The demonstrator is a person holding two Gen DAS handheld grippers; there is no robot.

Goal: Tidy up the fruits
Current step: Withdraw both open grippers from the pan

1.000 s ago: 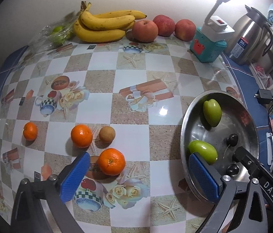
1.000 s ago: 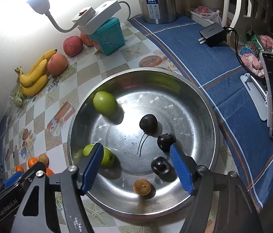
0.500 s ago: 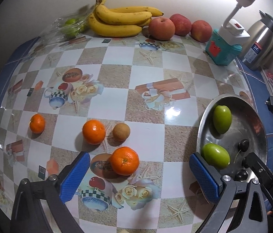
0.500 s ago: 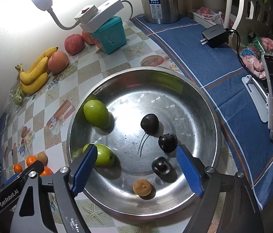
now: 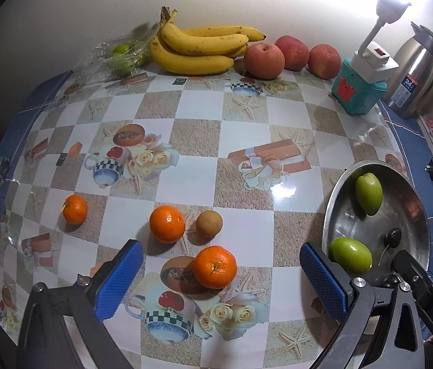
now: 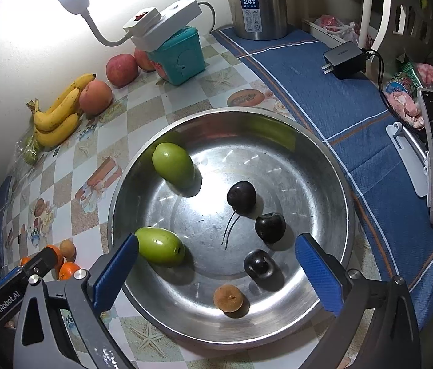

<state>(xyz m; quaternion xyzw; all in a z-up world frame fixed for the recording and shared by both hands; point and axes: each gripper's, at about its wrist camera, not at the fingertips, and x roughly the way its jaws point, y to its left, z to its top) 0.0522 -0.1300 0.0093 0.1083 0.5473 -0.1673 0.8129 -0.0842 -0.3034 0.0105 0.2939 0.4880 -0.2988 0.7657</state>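
A steel bowl (image 6: 333, 166) holds two green fruits (image 6: 173, 169), three dark cherries (image 6: 241, 195) and a small brown fruit (image 6: 228, 297). My right gripper (image 6: 216, 272) is open and empty over the bowl's near side. In the left wrist view three oranges lie on the checked tablecloth: one (image 5: 215, 266) between my open left gripper's (image 5: 221, 279) fingers, one (image 5: 167, 224) just beyond, one (image 5: 75, 209) at the left. A small brown fruit (image 5: 209, 224) lies beside the middle orange. The bowl (image 5: 419, 203) is at the right.
Bananas (image 5: 198, 49), three apples (image 5: 264, 60) and a clear box of green fruit (image 5: 121, 58) line the back wall. A teal box (image 5: 358, 92) with a lamp socket, a steel kettle (image 5: 416, 73) and a black charger (image 6: 344, 60) stand at the right.
The left gripper has drawn back and shifted left, so the near orange now sits between its fingers. The right gripper pulled back a little over the bowl. Both stayed open.
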